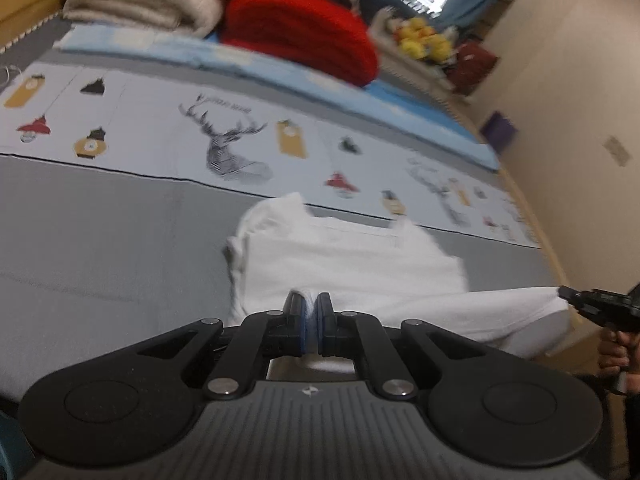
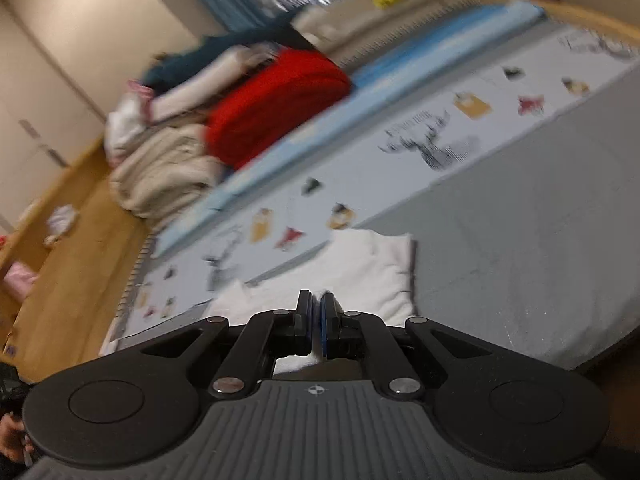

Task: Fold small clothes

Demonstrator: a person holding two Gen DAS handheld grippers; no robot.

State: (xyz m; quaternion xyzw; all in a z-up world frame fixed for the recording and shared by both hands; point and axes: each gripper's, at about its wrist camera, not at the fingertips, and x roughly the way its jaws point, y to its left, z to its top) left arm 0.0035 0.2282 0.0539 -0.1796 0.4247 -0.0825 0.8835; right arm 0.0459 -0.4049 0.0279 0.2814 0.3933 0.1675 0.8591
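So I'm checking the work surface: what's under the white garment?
Grey bed sheet shows all around the white garment; whatever lies directly beneath the cloth is covered.

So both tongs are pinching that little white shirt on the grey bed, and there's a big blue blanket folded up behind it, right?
Nearly. The blanket behind is red, not blue; the left wrist view shows it plainly. The rest holds: the left tongs and right tongs both pinch the white shirt over the grey bed.

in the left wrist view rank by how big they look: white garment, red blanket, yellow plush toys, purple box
1. white garment, nearest the camera, so flattered
2. red blanket
3. yellow plush toys
4. purple box, smallest, but blurred and far off
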